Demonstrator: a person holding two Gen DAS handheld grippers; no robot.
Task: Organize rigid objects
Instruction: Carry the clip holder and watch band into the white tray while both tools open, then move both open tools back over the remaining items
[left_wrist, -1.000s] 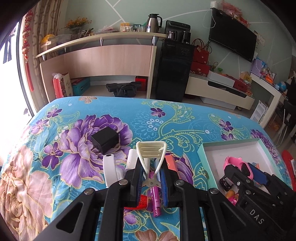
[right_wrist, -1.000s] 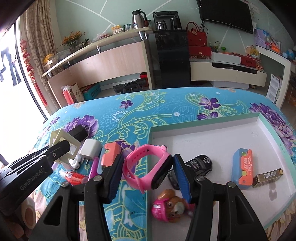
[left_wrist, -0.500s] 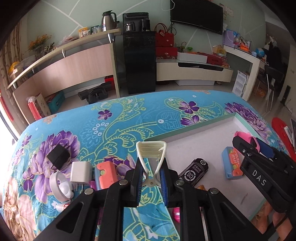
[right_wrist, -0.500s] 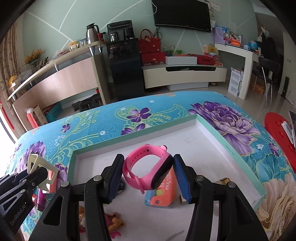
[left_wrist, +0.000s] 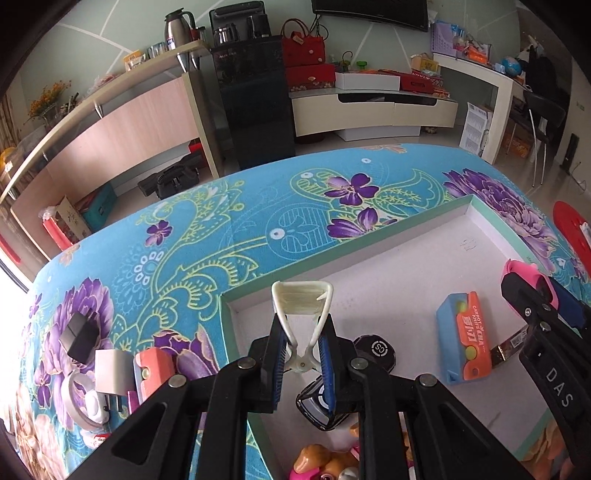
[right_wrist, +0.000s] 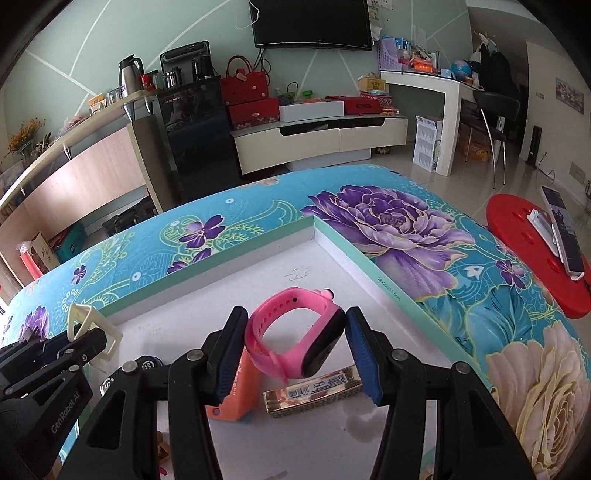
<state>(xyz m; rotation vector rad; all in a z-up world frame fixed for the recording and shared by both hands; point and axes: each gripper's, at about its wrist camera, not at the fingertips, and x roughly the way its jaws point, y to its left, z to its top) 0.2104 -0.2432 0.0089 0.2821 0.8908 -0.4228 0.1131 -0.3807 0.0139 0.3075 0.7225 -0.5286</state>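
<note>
My left gripper (left_wrist: 301, 341) is shut on a cream plastic peeler (left_wrist: 302, 308) and holds it over the near left corner of the white tray (left_wrist: 424, 254). My right gripper (right_wrist: 295, 343) is shut on a pink smartwatch (right_wrist: 291, 338) and holds it above the tray's (right_wrist: 343, 251) right half. The right gripper also shows at the right edge of the left wrist view (left_wrist: 539, 306). The left gripper with the peeler (right_wrist: 94, 328) shows at the left of the right wrist view.
In the tray lie an orange and blue box (left_wrist: 465, 336), a black key fob (left_wrist: 347, 376), a gold bar-shaped item (right_wrist: 314, 391) and a toy figure (left_wrist: 325, 461). On the floral cloth to the left lie a black cube (left_wrist: 79, 338), a white charger (left_wrist: 112, 373), an orange item (left_wrist: 153, 373) and a tape roll (left_wrist: 75, 400).
Both grippers moved right, from the loose objects on the cloth to above the tray, each still holding its object. The tray now fills more of both views.
</note>
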